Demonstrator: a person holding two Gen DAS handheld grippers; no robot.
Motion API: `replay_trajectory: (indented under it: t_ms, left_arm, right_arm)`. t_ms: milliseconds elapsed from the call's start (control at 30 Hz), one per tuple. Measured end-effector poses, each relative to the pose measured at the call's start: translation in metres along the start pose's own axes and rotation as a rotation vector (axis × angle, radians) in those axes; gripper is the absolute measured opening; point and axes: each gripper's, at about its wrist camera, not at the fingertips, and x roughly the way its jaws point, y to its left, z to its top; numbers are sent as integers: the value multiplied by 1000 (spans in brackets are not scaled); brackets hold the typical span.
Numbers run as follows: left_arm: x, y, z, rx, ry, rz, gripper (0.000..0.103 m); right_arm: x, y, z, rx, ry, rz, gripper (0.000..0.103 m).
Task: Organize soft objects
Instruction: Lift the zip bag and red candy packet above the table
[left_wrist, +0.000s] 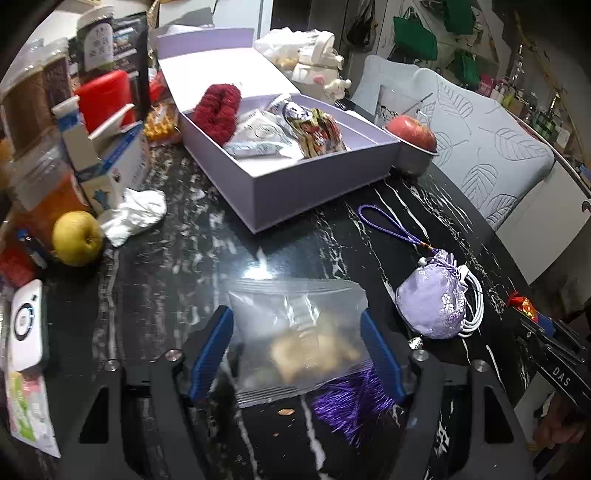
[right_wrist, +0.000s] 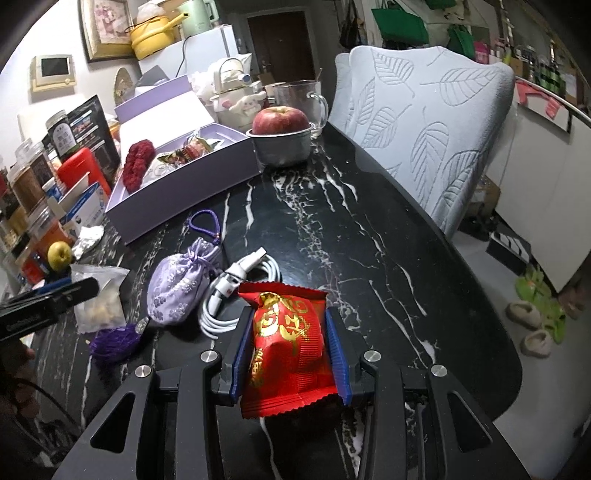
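Observation:
My left gripper has its blue pads on both sides of a clear zip bag of pale snacks lying on the black marble table; the grip looks closed on the bag. My right gripper is shut on a red and gold snack packet, held just above the table. A lilac embroidered pouch with a purple tassel lies between the grippers; it also shows in the right wrist view. The open lilac box holds a red scrunchie and packets.
A coiled white cable lies by the pouch. A red apple in a metal bowl stands beside the box. A yellow apple, crumpled tissue, cartons and jars crowd the left edge. A padded chair stands at the table's right side.

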Motion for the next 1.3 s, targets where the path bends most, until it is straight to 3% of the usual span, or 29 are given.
replay_trajectory:
  t_ms: [133,233,400,533,600,633,733,867,1300]
  left_arm:
    - [7,-5,2,-1,2,1,75]
    - [13,-7,4,6,6,12,91]
    - [34,-13,-1,47,84,-3,91]
    - [32,-17,-5,93,51,-24,92]
    - [31,-15,-6,88,32,-31,89]
    - [29,-14,-6,93,23,-23,76]
    - [26,-11,-4,85,17,-40,66]
    - [20,-10,-1,81,9,-51,64]
    - [-37,-8,17,108,-126,-65,64]
  right_arm:
    - [3,-3,0,4,11,-5,37]
    - [6,-4,1,8,16,-7,37]
    - [10,-6,3,18,22,-7,37]
    - [12,-8,4,18,26,-9,37]
    - [14,-9,5,21,28,-9,37]
    - [14,-9,6,22,28,-8,37]
    - [16,-9,6,24,31,-6,37]
    - [16,-7,4,18,34,4,37]
    - [-8,4,3,-7,5,82,37]
